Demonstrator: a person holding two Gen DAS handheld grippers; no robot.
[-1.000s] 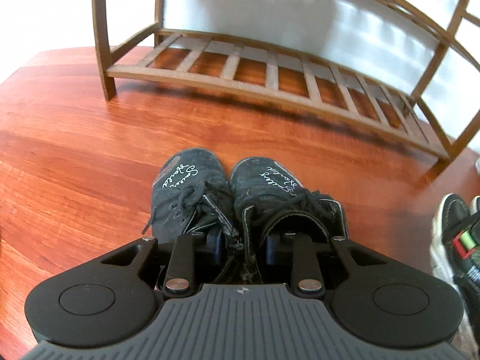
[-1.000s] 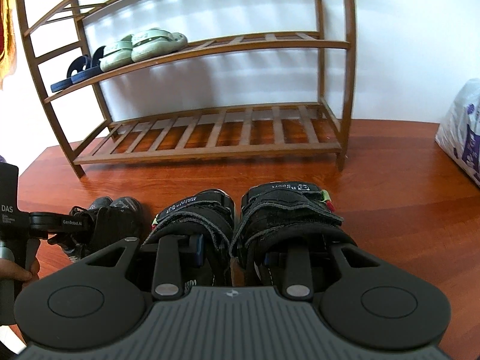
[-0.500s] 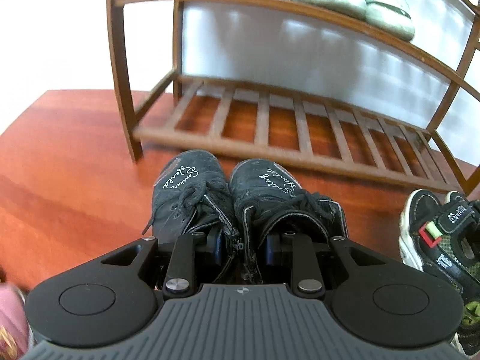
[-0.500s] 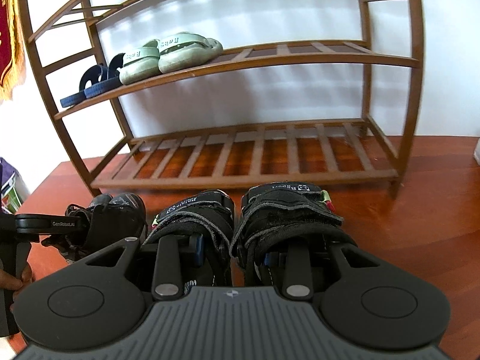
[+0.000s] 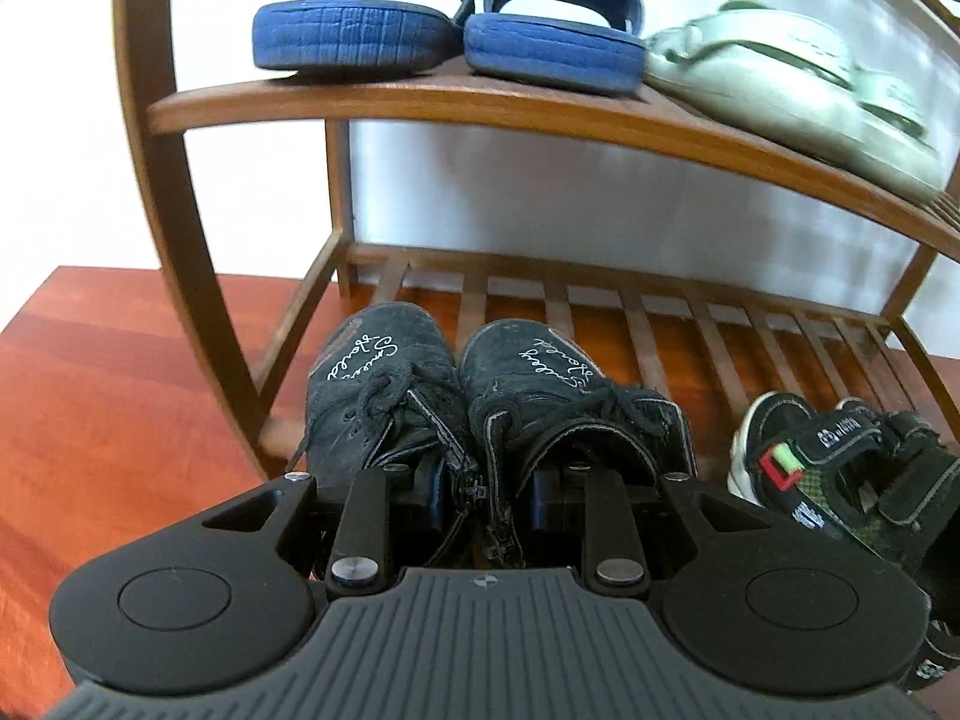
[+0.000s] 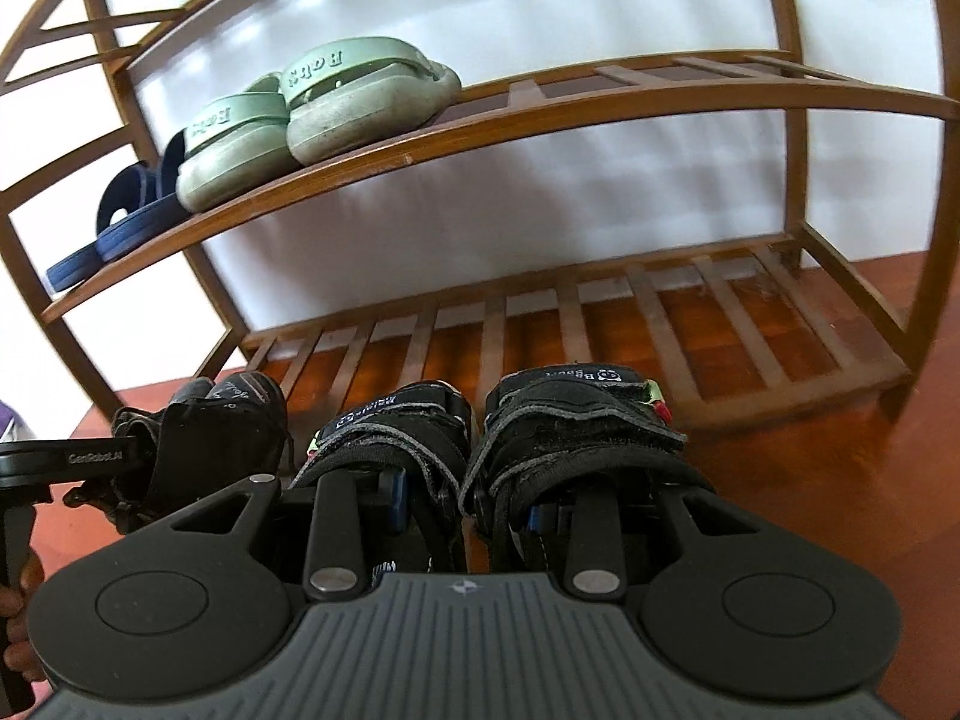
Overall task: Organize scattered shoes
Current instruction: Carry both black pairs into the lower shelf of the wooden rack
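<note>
2 prs on rack [image 6: 540, 114] mid shelf | L hand-held gripper [image 5: 483, 489] grips boots [image 5: 474, 396] | R hand-held gripper [image 6: 465, 507] grips sandals [image 6: 480, 438]

In the left wrist view the left gripper [image 5: 486, 492] sits low centre with the laced boots [image 5: 480, 396] side by side on its fingers, one boot on each, their toes over the front edge of the rack's bottom shelf [image 5: 660, 324]; the strapped sneakers [image 5: 840, 462] lie at lower right. On the middle shelf [image 5: 420, 99] above, the slides [image 5: 444, 30] stand upper centre and the clogs [image 5: 798, 78] to their right, blurred. In the right wrist view the right gripper [image 6: 468, 510] carries those sneakers likewise, with the boots at lower left, seemingly just beside them.
</note>
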